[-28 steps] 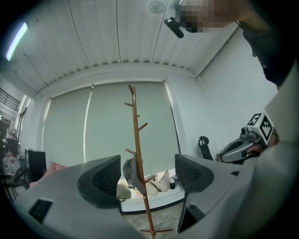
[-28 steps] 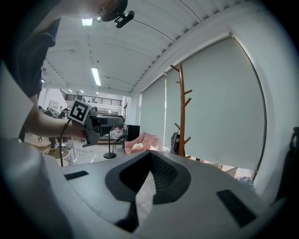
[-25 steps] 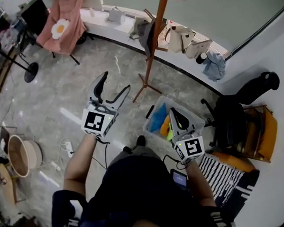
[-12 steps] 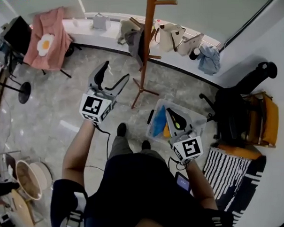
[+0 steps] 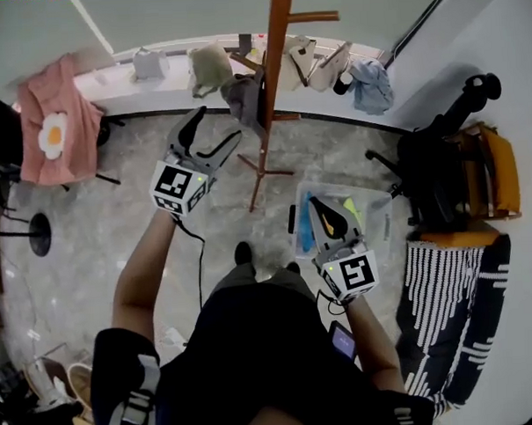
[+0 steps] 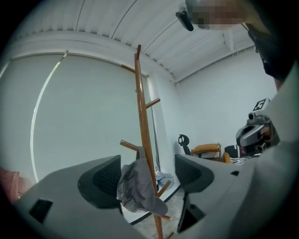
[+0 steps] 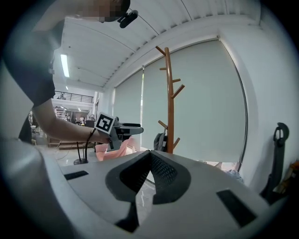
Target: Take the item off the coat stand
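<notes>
Here, a limp grey cap [image 6: 135, 189] hangs from a low peg of the wooden stand [image 5: 270, 92], which rises from a marbled floor [image 5: 142, 204] beside a pale wall. The left tongs [image 5: 216, 127], arm outstretched, gape wide toward the cap, short of it. The right tongs [image 5: 318, 203], closed, hover low over a clear bin [image 5: 376, 220].

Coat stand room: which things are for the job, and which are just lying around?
For the job:
- coat stand
- grey cap hanging on it
- left gripper, open, pointed at the cap
- right gripper, shut and empty

Just lying about:
- pink top
- clear bin
- black chair
- striped rug
- blue cloth
</notes>
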{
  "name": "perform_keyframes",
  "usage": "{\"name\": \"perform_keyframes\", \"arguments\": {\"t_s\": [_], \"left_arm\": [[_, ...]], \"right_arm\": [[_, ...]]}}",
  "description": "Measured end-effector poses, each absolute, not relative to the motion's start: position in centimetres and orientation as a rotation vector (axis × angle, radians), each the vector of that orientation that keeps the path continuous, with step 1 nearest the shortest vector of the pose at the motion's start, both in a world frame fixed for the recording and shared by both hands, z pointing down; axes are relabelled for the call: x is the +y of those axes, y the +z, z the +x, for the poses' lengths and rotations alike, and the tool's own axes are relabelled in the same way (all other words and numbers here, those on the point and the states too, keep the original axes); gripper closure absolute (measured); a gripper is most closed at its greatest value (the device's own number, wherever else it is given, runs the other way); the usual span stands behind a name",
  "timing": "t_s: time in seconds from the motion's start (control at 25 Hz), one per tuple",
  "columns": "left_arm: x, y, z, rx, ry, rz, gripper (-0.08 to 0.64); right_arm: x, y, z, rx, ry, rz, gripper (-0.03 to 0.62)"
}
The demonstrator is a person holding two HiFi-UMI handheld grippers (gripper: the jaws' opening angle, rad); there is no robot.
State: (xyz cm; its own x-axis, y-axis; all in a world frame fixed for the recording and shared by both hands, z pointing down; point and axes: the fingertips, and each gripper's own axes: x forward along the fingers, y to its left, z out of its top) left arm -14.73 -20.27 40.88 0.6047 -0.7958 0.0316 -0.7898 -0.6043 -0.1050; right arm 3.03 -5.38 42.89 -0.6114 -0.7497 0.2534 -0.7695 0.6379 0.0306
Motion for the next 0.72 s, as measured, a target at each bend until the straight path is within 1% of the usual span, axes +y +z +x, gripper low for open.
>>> {"name": "perform_keyframes", "arguments": {"t_s": [0.28, 0.72], "left_arm": [[-25.7, 43.0, -15.5, 1.245, -0.131, -2.793, 0.207], [-32.3, 46.3, -16.2, 1.175, -0.189, -2.83, 0.207]], "right_arm": [[-7.8, 41.9, 0.6, -2.668, 0.072, 1.264, 0.572], [-10.3, 41.8, 1.4, -2.628, 0.1, 1.26, 0.572]]}}
